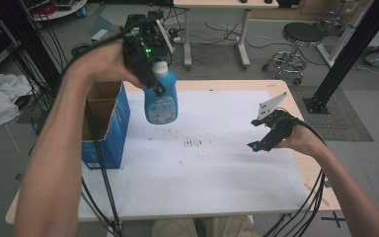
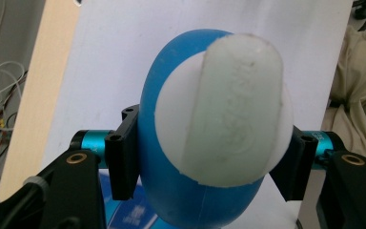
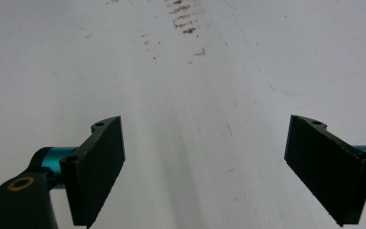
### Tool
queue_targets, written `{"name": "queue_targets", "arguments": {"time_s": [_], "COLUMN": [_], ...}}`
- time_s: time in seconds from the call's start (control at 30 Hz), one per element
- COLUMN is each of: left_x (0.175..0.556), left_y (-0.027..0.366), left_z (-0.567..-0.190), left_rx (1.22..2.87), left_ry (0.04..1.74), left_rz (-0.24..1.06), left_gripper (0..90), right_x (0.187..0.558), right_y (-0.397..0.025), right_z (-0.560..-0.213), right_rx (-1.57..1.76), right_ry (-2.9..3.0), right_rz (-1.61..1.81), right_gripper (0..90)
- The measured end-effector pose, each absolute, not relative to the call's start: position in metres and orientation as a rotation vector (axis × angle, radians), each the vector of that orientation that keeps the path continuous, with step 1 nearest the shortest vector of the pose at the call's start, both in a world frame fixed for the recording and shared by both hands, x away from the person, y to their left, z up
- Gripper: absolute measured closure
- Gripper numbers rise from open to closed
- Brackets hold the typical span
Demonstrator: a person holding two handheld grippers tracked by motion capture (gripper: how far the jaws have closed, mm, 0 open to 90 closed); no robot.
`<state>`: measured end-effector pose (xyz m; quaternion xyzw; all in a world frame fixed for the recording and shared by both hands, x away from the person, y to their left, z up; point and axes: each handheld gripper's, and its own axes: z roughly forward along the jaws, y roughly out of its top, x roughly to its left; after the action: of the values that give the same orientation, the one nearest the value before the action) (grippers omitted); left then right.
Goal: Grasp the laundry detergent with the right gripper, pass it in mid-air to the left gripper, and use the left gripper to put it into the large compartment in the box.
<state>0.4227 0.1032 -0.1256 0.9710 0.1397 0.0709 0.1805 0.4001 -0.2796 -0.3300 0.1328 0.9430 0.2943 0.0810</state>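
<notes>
Both jaws of the left gripper (image 2: pixel 209 167) tight against the blue bottle (image 2: pixel 190 191).

The blue plastic bottle with a white cap (image 2: pixel 209 124) is running off the bottom edge of the left gripper view, hiding its label. From above, the left tool (image 1: pixel 145 59) is covering the bottle's neck, and the label print is staying too small to read.

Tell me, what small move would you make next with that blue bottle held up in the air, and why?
Probably carry the blue bottle a little to the left and lower it toward the open cardboard box. The left gripper is shut on the bottle near its white cap, holding it above the table right beside the box. The right gripper is open and holds nothing.
</notes>
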Motion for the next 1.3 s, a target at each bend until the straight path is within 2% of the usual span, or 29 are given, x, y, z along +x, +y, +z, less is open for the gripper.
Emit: {"name": "queue_targets", "arguments": {"time_s": [0.3,0.63,0.9,1.3], "left_x": [0.418,0.413,0.413,0.418], "left_y": [0.162,0.211,0.246,0.265], "left_z": [-0.098,-0.093,-0.106,-0.152], "left_rx": [2.723,2.722,2.717,2.727], "left_ry": [0.539,0.68,0.769,0.816], "left_rz": [0.263,0.306,0.298,0.23], "left_gripper": [37.5,37.5,37.6,37.5], "right_x": [0.397,0.399,0.4,0.399], "right_y": [-0.289,-0.292,-0.29,-0.29], "right_z": [-0.332,-0.336,-0.344,-0.353], "right_rx": [0.425,0.458,0.469,0.479], "right_ry": [2.799,2.792,2.803,2.815], "right_rz": [0.871,0.856,0.821,0.787], "right_gripper": [12.8,12.8,12.8,12.8]}}
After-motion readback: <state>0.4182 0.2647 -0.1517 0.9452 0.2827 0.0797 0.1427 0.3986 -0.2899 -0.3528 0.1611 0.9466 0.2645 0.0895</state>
